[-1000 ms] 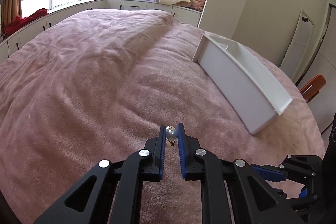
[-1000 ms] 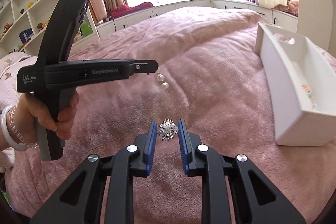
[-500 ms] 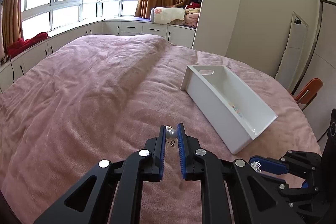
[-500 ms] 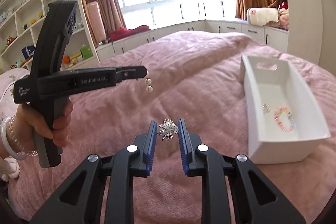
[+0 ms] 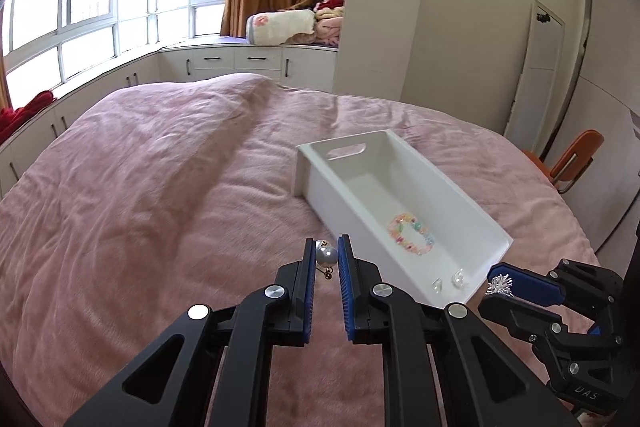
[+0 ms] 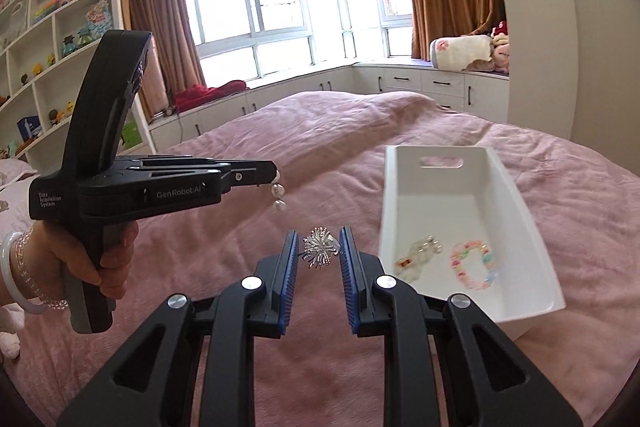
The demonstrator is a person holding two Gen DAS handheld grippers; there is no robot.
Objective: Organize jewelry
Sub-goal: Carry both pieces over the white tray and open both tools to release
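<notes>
My left gripper (image 5: 327, 241) is shut on a pearl drop earring (image 5: 326, 255), held above the pink bed to the left of the white tray (image 5: 344, 143). From the right wrist view that left gripper (image 6: 274, 171) shows from the side, with the pearl earring (image 6: 277, 195) dangling from its tip. My right gripper (image 6: 319, 231) is shut on a spiky silver ornament (image 6: 318, 251), near the tray's (image 6: 516, 187) front left corner. The right gripper (image 5: 498, 281) also appears by the tray's near end. In the tray lie a pastel bead bracelet (image 6: 474, 265) and clear pieces (image 6: 418, 255).
The pink blanket (image 5: 140, 207) covers the whole bed. A hand with bangles (image 6: 108, 259) holds the left gripper's handle. White cabinets (image 5: 240, 61) run under the windows, an orange chair (image 5: 572, 161) stands at the bed's right, and shelves with toys (image 6: 48, 27) stand at the left.
Both grippers have risen and moved closer to the tray, so its inside with the bracelet now shows. Both keep their hold on the pearl earring and the silver ornament.
</notes>
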